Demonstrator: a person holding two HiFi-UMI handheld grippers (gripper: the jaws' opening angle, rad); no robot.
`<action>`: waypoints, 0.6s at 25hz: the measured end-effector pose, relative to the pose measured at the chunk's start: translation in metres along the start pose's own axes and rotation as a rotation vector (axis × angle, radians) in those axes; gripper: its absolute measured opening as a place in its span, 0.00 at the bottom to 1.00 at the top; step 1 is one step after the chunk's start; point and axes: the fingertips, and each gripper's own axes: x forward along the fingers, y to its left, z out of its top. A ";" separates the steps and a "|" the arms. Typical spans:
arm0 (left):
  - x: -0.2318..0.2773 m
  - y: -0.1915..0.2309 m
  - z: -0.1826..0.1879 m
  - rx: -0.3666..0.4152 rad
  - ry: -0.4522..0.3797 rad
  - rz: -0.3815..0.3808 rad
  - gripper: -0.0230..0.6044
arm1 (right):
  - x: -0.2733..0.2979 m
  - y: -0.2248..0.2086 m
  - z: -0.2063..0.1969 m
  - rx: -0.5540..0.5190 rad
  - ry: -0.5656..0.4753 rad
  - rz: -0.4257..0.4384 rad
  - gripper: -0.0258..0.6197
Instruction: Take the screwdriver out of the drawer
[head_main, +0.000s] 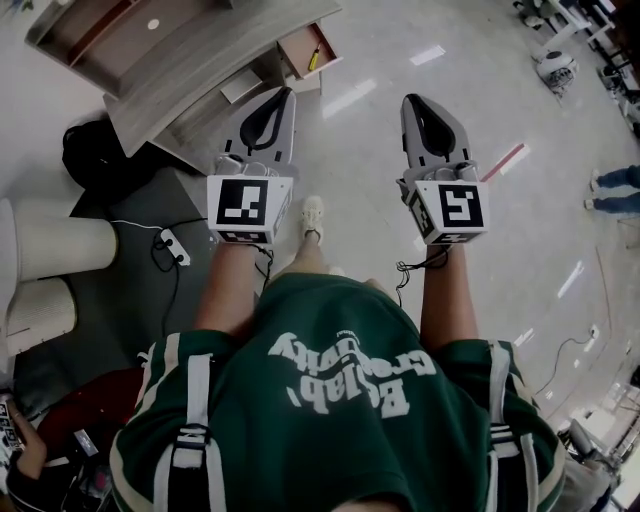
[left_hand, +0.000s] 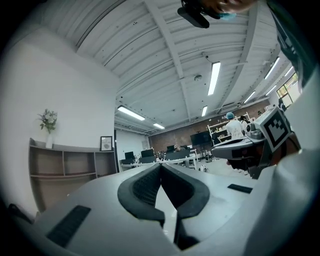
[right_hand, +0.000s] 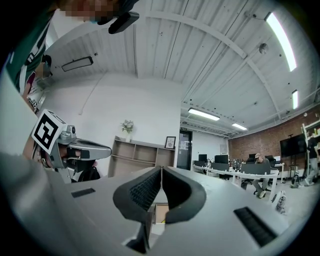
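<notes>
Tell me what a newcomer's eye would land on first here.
Two grey grippers dominate the middle of the head view: the left gripper and the right gripper, held out side by side over the floor, both shut and empty. Beyond the left one, at the top, a small open drawer shows the yellow screwdriver lying inside.

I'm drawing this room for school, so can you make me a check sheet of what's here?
Surface: shiny pale floor; the person stands on it.
Job's things: yellow screwdriver lies in the open drawer at the wooden shelf unit.
Clutter: black bag, white cylinders.
Grippers: left hand-held gripper and right hand-held gripper both shut, empty, short of the drawer.
Cables: power strip with cord, at the left.
Surroundings: office desks, other people's legs at the right.
</notes>
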 end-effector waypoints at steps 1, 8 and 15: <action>0.008 0.005 0.000 0.012 -0.002 0.003 0.07 | 0.008 -0.003 -0.001 0.000 0.002 0.000 0.09; 0.077 0.039 -0.005 0.002 -0.017 -0.014 0.07 | 0.078 -0.031 -0.008 -0.002 0.024 -0.011 0.10; 0.148 0.088 -0.014 0.024 -0.023 -0.037 0.07 | 0.157 -0.063 -0.015 0.012 0.035 -0.074 0.09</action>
